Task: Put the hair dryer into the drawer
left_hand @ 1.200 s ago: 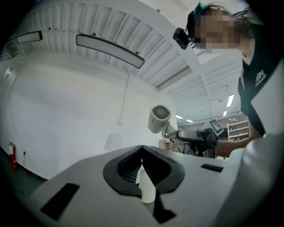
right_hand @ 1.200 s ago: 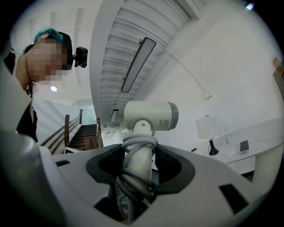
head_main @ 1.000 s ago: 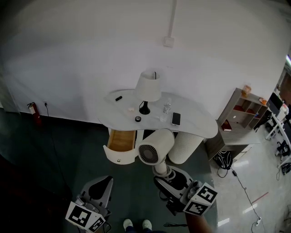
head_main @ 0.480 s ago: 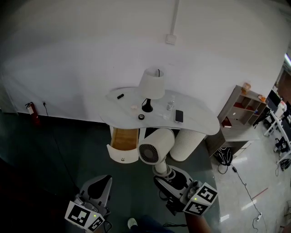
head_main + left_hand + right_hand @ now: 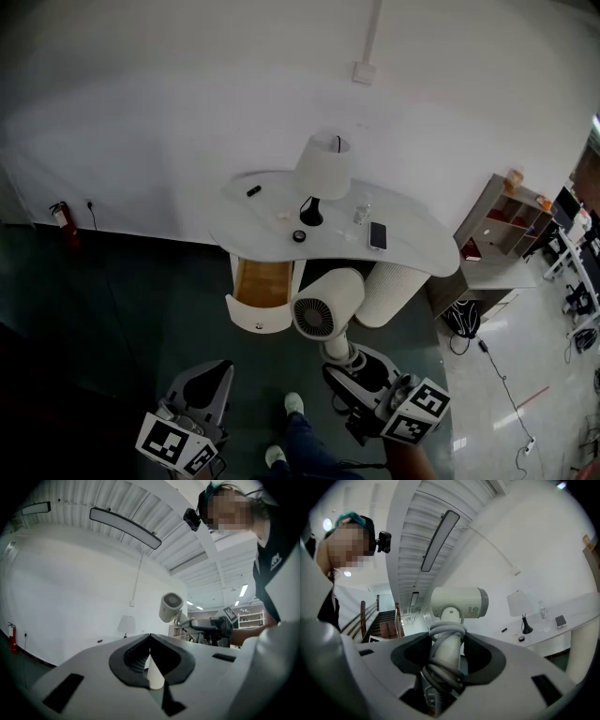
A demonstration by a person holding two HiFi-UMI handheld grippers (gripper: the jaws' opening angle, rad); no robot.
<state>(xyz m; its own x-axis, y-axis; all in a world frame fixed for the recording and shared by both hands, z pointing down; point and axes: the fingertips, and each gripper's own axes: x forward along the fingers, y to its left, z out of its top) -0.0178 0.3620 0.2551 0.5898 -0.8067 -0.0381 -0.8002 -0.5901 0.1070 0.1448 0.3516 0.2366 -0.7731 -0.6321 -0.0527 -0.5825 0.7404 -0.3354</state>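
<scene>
The right gripper (image 5: 352, 370) sits at the bottom right of the head view. Its jaws are squeezed tight on the handle of the white hair dryer (image 5: 323, 309), which has its cord wrapped around it. The hair dryer is up in the air in the middle of the picture, just right of the open wooden drawer (image 5: 262, 284) under the white table (image 5: 412, 253). At the bottom left, the left gripper (image 5: 208, 384) has its jaws closed and holds nothing.

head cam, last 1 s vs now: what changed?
One shoe has stepped forward, toward the drawer, which still stands open. Nothing was grabbed or released: the right gripper stays shut on the hair dryer by its handle, and the left gripper stays shut and empty.
</scene>
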